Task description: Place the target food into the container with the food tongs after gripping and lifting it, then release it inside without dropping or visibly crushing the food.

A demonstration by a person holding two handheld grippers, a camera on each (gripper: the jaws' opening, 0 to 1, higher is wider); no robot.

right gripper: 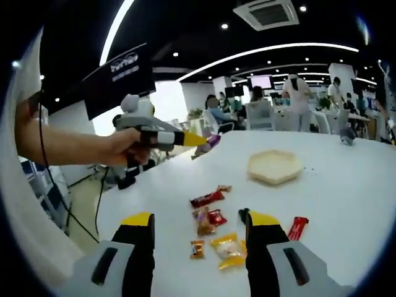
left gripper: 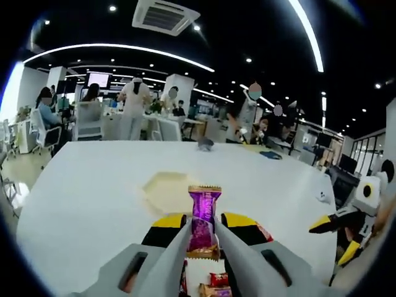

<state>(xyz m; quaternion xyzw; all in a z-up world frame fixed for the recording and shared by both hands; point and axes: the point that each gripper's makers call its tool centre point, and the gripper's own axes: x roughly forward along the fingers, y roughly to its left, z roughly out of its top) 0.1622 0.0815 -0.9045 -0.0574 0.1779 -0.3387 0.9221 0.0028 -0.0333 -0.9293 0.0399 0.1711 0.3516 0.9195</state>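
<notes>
One purple candy (left gripper: 204, 224) stands upright, long axis along the jaws, clamped in the left gripper (left gripper: 203, 244) above the table. The hexagonal container (left gripper: 168, 186) lies at 11 o'clock beyond it. The right gripper (right gripper: 199, 230) hangs open and empty over the loose sweets (right gripper: 216, 232), well off the container.

**Open-plan office under a black ceiling**

A large white table (left gripper: 93, 198) runs toward desks and office chairs (left gripper: 86, 120) where people sit and stand. White columns (left gripper: 179, 86) rise to a dark ceiling with curved light strips (left gripper: 124, 52), round spotlights and a square air-conditioning vent (right gripper: 269, 13). A wall screen (left gripper: 98, 79) glows at the back.
</notes>
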